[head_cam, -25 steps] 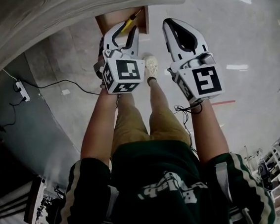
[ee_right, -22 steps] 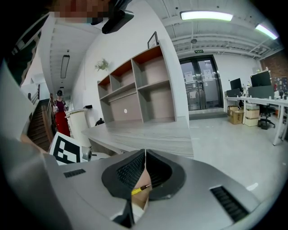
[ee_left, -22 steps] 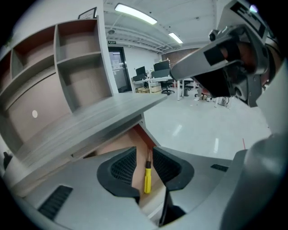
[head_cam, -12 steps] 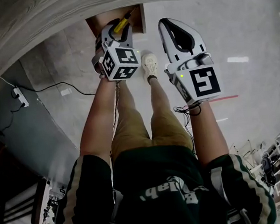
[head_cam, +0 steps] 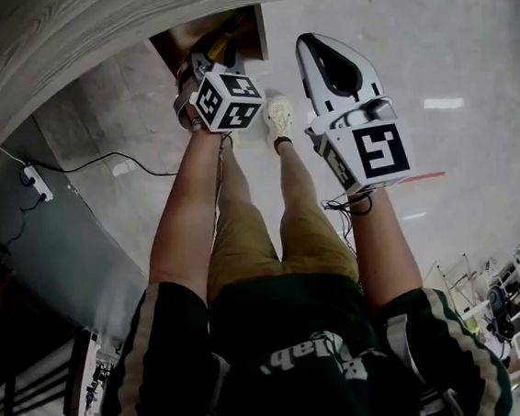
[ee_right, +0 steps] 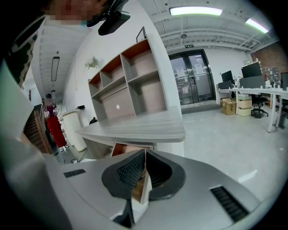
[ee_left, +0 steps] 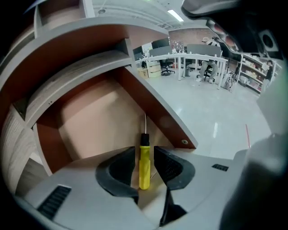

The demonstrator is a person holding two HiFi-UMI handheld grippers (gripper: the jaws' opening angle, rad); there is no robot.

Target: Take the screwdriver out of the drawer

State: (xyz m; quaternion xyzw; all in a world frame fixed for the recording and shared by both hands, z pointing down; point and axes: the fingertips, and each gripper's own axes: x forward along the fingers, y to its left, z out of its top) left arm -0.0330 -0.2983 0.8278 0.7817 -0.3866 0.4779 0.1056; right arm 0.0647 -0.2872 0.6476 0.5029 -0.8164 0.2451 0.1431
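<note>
A screwdriver (ee_left: 144, 166) with a yellow handle and a thin metal shaft lies in the open brown drawer (ee_left: 90, 121), close to its right wall. In the head view the screwdriver (head_cam: 222, 42) shows as a yellow streak in the drawer (head_cam: 253, 33) under the desk edge. My left gripper (ee_left: 144, 152) reaches down into the drawer and stands open, one jaw on each side of the handle with a narrow gap on both sides. My right gripper (head_cam: 309, 42) hangs in the air to the right of the drawer, shut with nothing in it. In its own view the right gripper (ee_right: 145, 155) shows its tips meeting.
The grey wood-grain desk top (head_cam: 85, 36) overhangs the drawer. A black cable and a power strip (head_cam: 34, 166) lie on the floor at the left, beside a grey cabinet (head_cam: 44, 262). My shoe (head_cam: 278, 117) stands below the drawer. Open shelves (ee_right: 135, 81) rise behind the desk.
My left gripper has sunk into the drawer and its jaws now straddle the screwdriver handle, wider than before. The right gripper has dropped a little.
</note>
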